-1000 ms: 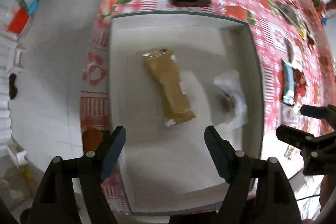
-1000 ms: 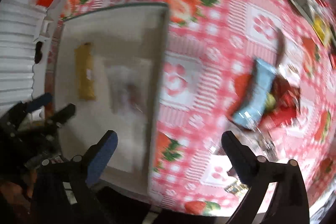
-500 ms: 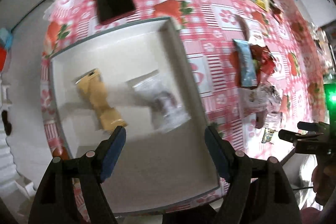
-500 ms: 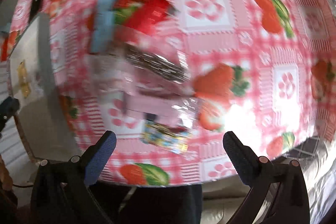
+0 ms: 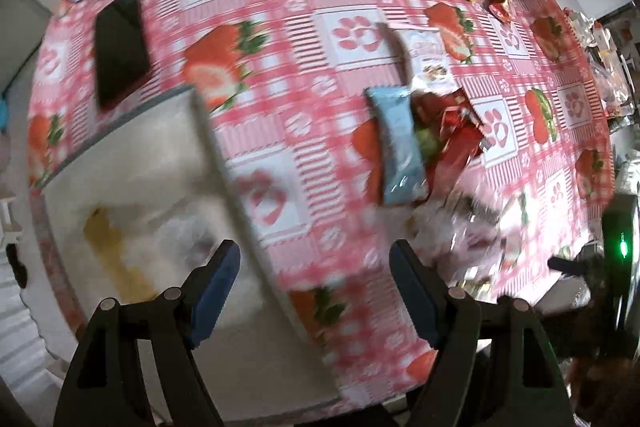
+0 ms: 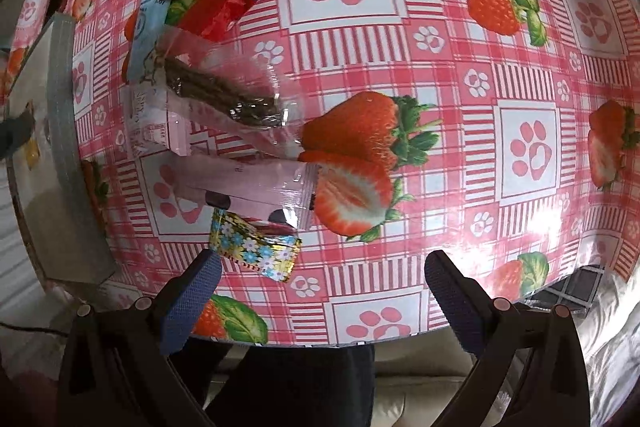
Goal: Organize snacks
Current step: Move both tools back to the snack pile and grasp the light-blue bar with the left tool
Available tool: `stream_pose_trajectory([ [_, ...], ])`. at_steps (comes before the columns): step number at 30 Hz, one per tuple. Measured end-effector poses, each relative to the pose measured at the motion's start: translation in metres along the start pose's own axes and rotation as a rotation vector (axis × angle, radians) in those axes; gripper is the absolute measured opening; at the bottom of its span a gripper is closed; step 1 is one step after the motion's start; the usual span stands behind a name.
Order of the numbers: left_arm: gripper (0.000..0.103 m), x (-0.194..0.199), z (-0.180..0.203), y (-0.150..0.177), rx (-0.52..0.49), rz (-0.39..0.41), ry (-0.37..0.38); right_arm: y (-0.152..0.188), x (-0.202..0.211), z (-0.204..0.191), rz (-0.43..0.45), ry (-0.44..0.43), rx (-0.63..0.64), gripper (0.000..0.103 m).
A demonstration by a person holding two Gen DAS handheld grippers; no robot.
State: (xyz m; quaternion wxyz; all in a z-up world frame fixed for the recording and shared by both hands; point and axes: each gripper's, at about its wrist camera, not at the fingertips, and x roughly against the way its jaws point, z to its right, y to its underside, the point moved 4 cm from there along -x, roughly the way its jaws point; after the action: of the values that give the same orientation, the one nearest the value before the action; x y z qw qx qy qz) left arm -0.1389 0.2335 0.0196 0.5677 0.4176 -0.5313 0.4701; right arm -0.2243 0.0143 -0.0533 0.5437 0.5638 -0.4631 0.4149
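Both tools wide open, empty. Right tool [image 6: 320, 287] hangs just beside floral foil candy [image 6: 256, 245], which lies right of white tray [image 6: 60, 155]; lower squarely, pinch its middle. Left tool [image 5: 314, 283] over tray's right wall.

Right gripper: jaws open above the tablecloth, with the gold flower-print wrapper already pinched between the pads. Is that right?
Not quite. The right gripper does stand open above the tablecloth, but nothing is pinched. In the right wrist view the gold flower-print wrapper lies flat on the cloth ahead of the left pad, apart from both pads.
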Motion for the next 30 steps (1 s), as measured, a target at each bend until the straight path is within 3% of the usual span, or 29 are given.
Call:
stream_pose_trajectory([
  [8, 0.08, -0.041, 0.021, -0.045, 0.042, -0.064, 0.009, 0.001, 0.003, 0.063, -0.009, -0.011, 0.004, 0.102],
  [16, 0.083, -0.075, 0.038, -0.061, 0.021, -0.1, -0.038, 0.0, 0.009, 0.109, -0.002, -0.023, 0.027, 0.102],
  [22, 0.087, -0.084, 0.038, -0.064, -0.01, -0.077, -0.147, 0.002, 0.01, 0.103, 0.003, -0.011, 0.088, 0.102],
  [27, 0.087, -0.084, 0.03, -0.068, -0.012, -0.077, -0.14, 0.006, 0.004, 0.094, 0.004, -0.006, 0.111, 0.102],
  [30, 0.093, -0.086, 0.025, -0.067, -0.018, -0.074, -0.157, 0.007, -0.004, 0.083, -0.009, -0.002, 0.123, 0.102],
])
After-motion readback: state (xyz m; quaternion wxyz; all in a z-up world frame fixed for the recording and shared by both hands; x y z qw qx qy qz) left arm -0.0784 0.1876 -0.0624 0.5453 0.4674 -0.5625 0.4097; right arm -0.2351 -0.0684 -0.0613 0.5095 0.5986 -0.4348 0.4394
